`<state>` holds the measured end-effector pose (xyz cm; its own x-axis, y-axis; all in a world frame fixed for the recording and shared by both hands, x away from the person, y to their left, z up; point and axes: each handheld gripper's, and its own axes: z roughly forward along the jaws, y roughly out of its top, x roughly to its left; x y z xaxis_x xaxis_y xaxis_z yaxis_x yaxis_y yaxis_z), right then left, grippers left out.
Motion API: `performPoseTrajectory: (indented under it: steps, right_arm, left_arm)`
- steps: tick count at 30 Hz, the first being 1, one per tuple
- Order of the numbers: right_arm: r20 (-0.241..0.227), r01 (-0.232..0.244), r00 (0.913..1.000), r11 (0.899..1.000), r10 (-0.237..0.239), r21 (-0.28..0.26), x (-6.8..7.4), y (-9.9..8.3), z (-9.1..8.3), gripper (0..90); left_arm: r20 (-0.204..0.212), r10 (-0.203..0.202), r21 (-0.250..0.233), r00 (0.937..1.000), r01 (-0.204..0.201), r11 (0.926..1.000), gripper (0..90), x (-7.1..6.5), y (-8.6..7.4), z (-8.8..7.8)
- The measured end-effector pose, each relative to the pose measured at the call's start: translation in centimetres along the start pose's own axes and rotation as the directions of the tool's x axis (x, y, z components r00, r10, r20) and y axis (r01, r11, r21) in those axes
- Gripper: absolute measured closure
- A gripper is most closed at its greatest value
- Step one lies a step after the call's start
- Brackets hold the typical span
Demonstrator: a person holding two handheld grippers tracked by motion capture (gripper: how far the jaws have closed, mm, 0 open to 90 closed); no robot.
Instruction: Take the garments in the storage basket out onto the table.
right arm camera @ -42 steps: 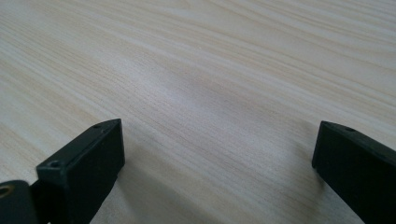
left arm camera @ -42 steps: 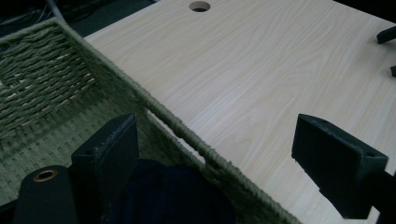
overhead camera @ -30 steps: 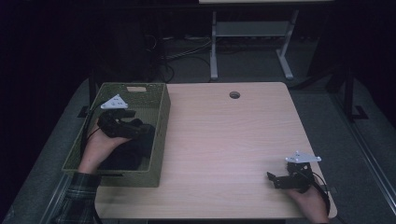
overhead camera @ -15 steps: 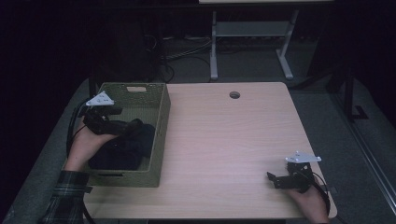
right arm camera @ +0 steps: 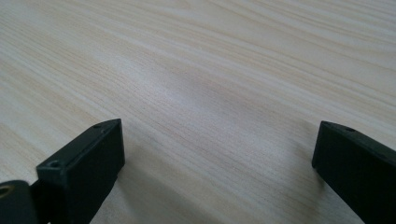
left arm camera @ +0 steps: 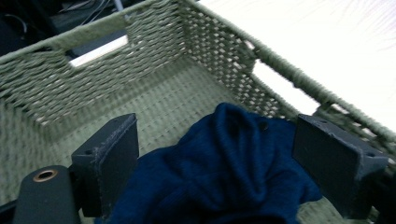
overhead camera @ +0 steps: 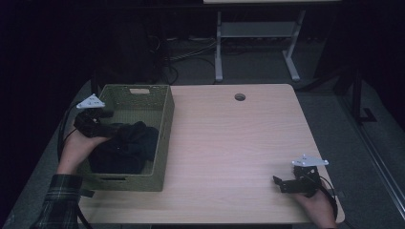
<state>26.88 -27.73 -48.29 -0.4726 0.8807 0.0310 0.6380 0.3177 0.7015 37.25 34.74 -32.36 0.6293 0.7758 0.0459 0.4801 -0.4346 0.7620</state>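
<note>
Fingers (left arm camera: 109, 161) of the left gripper (overhead camera: 102, 128) stand spread wide in the left gripper view, one at lower left and one at lower right of the frame, with the dark blue garment bunched between them but not pinched; they look released, hovering over the cloth rather than gripping it. Largest in the scene is the pale wood worktop (overhead camera: 239, 143), which takes up the middle of the high view and lies mostly bare. Next comes the green woven basket (overhead camera: 165, 124), set at the left edge of the worktop, within reach of the left hand and leaving the rest of the surface free. Inside it, toward the near end, lies the dark blue garment (overhead camera: 125, 148), a loose heap on the basket floor, likely because the walls keep soft cloth from spreading. Smallest, the right gripper (overhead camera: 286, 183) rests at the lower right of the high view, its fingers (right arm camera: 84, 163) parted over bare wood, holding nothing, seemingly parked out of the way.
</note>
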Motion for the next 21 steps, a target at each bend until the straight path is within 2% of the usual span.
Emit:
performPoseTrajectory:
  steps: [7, 13, 21]
  right_arm:
    - [0.000, 0.000, 1.0000, 1.000, 0.000, 0.000, 0.0, 0.0, 0.0, 2.0]
    - [0.002, 0.001, 1.0000, 1.000, -0.001, 0.000, 0.0, 0.0, 0.0, 2.0]
    - [0.002, 0.000, 1.0000, 1.000, 0.000, 0.000, 0.0, 0.0, 0.0, 2.0]
  left_arm:
    - [-0.013, -0.012, 0.001, 0.9998, 0.012, 0.9999, 14.3, 1.0, -0.7, 0.1]
    - [-0.025, -0.008, 0.035, 0.9996, 0.008, 0.9993, 14.2, 2.1, -1.3, 0.5]
    - [-0.051, -0.024, 0.088, 0.9984, 0.029, 0.9957, 14.1, 3.1, -2.1, 1.5]
